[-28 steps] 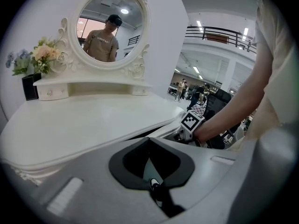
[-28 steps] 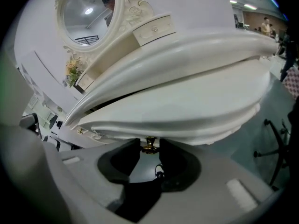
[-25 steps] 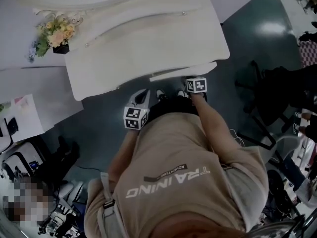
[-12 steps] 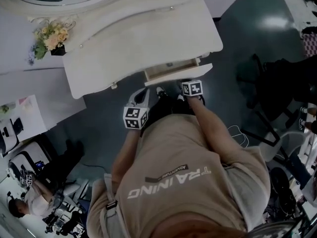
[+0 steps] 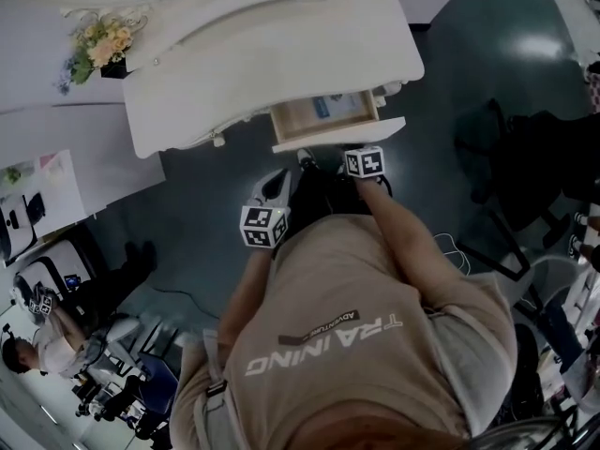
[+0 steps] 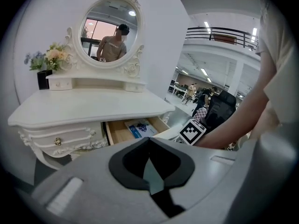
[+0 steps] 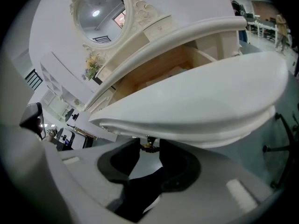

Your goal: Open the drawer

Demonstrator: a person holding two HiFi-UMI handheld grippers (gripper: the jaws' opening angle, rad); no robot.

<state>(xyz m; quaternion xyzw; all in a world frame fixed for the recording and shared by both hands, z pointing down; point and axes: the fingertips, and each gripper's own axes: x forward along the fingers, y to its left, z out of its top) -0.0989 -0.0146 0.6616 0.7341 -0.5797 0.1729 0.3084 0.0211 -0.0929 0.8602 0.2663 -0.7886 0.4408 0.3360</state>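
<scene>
A white dressing table (image 5: 262, 54) has its right drawer (image 5: 323, 118) pulled out, its wooden inside showing with a blue and white booklet (image 6: 138, 128) in it. My right gripper (image 5: 362, 153) sits just under the drawer's curved white front (image 7: 201, 106). Its jaws are closed on the small brass handle (image 7: 148, 144) that hangs below that front. My left gripper (image 5: 274, 184) hovers apart from the table, to the left of the drawer and nearer the person. Its fingertips (image 6: 149, 140) meet with nothing between them.
A vase of flowers (image 5: 101, 50) stands at the table's left end, below an oval mirror (image 6: 111, 30). The table's left drawers (image 6: 57, 142) are closed. A dark office chair (image 5: 502, 157) stands to the right, and a seated person (image 5: 37, 359) is at the lower left.
The drawer has slid out from under the tabletop, from a narrow gap to showing its wooden inside. My right gripper came back with its front. My left gripper shifted a little.
</scene>
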